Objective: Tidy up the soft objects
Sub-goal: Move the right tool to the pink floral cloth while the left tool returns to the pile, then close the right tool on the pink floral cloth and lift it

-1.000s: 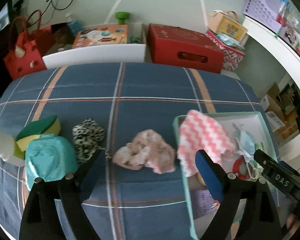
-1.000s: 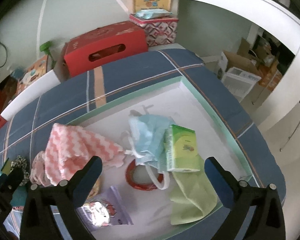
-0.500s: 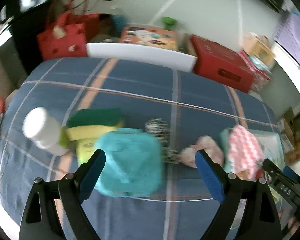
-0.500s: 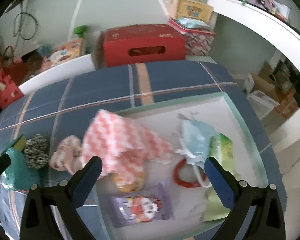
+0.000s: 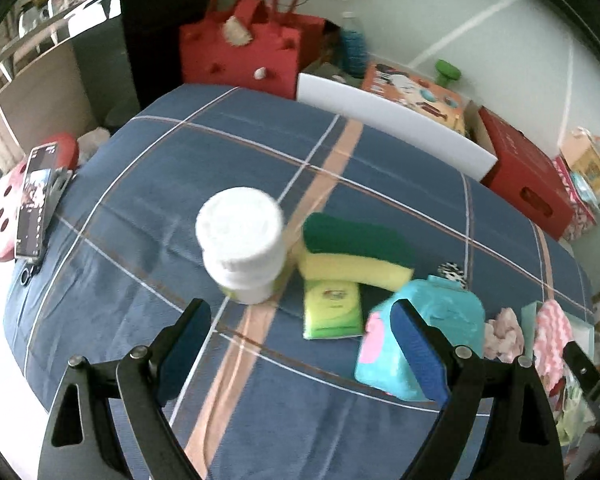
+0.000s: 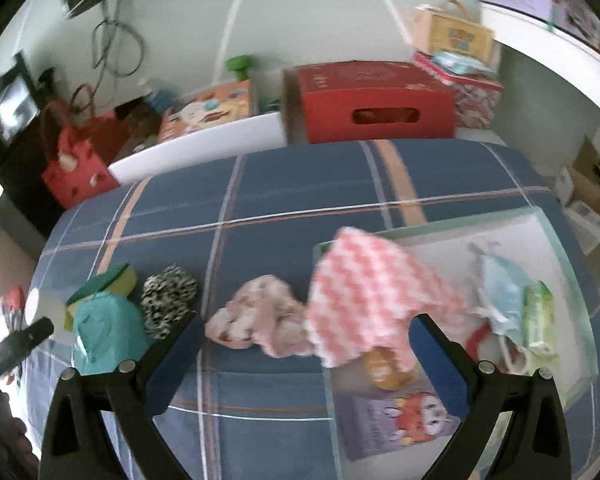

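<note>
Sorting stage, between picks: both the left gripper (image 5: 300, 344) and right gripper (image 6: 306, 354) stand wide and empty. Loose soft items remain on the counter (image 5: 140, 240): sponge (image 5: 356, 252) at 12 o'clock of the left gripper, pink scrunchie (image 6: 260, 316) at 11 o'clock of the right. Judged next: descend over one item, close, carry it to the tray (image 6: 552, 240).

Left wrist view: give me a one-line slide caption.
Open left tongs above a plaid blanket, facing a white bottle, sponge and teal pouch.

Bare cloth on the table (image 5: 140, 280) lay open left of the white bottle (image 5: 242, 240) and across the far half. A packed row blocked the near middle: bottle, sponge (image 5: 356, 252), tissue pack (image 5: 332, 314), teal pouch (image 5: 432, 332). On the right, the tray (image 6: 432, 230) was crowded, the pink cloth (image 6: 372, 292) draped over its corner.
</note>
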The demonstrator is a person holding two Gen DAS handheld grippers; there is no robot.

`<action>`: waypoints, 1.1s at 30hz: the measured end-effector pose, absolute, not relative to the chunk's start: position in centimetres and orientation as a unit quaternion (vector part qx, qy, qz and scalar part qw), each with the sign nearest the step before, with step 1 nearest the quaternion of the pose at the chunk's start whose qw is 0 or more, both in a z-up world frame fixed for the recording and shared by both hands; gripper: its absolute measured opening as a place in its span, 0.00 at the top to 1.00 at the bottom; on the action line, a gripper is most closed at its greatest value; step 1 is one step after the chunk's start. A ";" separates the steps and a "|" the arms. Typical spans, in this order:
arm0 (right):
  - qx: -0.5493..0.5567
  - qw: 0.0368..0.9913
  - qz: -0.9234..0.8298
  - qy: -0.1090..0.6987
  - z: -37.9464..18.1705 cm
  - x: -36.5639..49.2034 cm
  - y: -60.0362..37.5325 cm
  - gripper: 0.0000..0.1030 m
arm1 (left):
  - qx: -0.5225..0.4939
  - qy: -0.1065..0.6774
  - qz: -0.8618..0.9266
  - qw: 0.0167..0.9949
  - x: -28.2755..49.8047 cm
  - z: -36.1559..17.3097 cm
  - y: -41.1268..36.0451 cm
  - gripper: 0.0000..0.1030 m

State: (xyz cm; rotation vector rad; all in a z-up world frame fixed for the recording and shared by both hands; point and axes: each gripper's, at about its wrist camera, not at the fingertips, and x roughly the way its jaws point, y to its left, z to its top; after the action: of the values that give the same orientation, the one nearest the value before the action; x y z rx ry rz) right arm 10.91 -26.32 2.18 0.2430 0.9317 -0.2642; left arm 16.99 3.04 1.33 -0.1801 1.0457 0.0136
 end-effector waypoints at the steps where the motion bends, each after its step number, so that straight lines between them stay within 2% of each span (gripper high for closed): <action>1: 0.112 0.879 -0.121 0.447 2.0 11.1 -26.0 0.00 | -0.091 0.500 0.007 0.861 17.0 1.2 3.3 0.11; 8: 0.105 0.873 -0.090 0.467 -0.3 12.8 -24.5 0.00 | -0.102 0.515 0.008 0.851 17.4 0.1 3.4 0.11; 10: 0.113 0.870 -0.084 0.473 -0.9 13.1 -24.7 0.03 | -0.104 0.520 0.011 0.847 17.6 -0.5 3.5 0.11; 12: 0.124 0.867 -0.075 0.478 -1.5 13.4 -24.9 0.11 | -0.109 0.527 0.013 0.842 17.8 -0.9 3.6 0.11; 16: 0.128 0.864 -0.066 0.482 -2.2 14.0 -24.8 0.19 | -0.130 0.530 0.005 0.838 18.0 -1.3 3.9 0.11; 18: 0.132 0.863 -0.058 0.485 -2.5 14.3 -24.6 0.28 | -0.138 0.534 0.002 0.834 18.2 -1.6 4.0 0.11; 20: 0.138 0.861 -0.054 0.487 -2.9 14.5 -24.5 0.29 | -0.145 0.538 0.002 0.830 18.3 -1.9 4.2 0.11; 22: 0.139 0.859 -0.051 0.490 -3.2 14.8 -24.3 0.35 | -0.152 0.540 0.001 0.828 18.4 -2.0 4.3 0.11; 24: 0.136 0.858 -0.051 0.493 -3.6 15.1 -24.1 0.47 | -0.157 0.542 0.003 0.826 18.5 -2.3 4.5 0.11; 33: 0.146 0.847 -0.060 0.507 -5.6 16.1 -24.4 0.54 | -0.167 0.557 0.007 0.813 19.1 -3.7 4.7 0.11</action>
State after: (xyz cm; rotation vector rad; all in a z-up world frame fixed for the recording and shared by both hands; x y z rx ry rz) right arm 16.11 -24.37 -5.55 0.3084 1.0700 -0.1257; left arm 19.10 4.65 -3.67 -0.3572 1.1890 0.0154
